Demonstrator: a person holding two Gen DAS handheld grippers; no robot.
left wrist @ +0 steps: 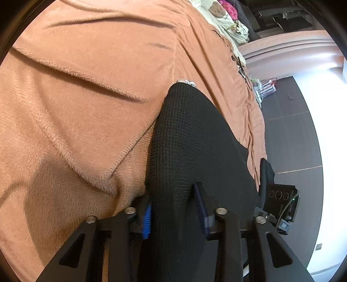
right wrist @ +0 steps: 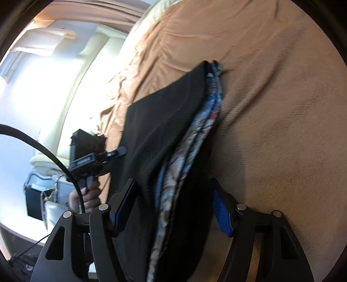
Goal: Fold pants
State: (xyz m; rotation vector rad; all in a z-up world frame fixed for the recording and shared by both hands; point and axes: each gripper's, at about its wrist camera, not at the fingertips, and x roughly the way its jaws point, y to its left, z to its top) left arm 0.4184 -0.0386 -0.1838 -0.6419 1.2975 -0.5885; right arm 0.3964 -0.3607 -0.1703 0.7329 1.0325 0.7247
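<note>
Black knit pants (left wrist: 190, 138) with a blue patterned lining (right wrist: 195, 138) lie over an orange-brown blanket (left wrist: 76, 86) on a bed. In the left wrist view my left gripper (left wrist: 173, 208) has its blue-padded fingers on both sides of a raised fold of the black fabric and grips it. In the right wrist view my right gripper (right wrist: 175, 208) has its fingers wider apart with the pants' edge and lining bunched between them. The left gripper's body (right wrist: 91, 156) and the hand holding it show at the left of that view.
The blanket (right wrist: 282, 108) is creased and covers the bed. Pillows and a soft toy (left wrist: 216, 10) lie at the bed's far end. The bed edge drops to a dark tiled floor (left wrist: 292, 134). A pale padded headboard or sofa (right wrist: 97, 54) stands beyond the bed.
</note>
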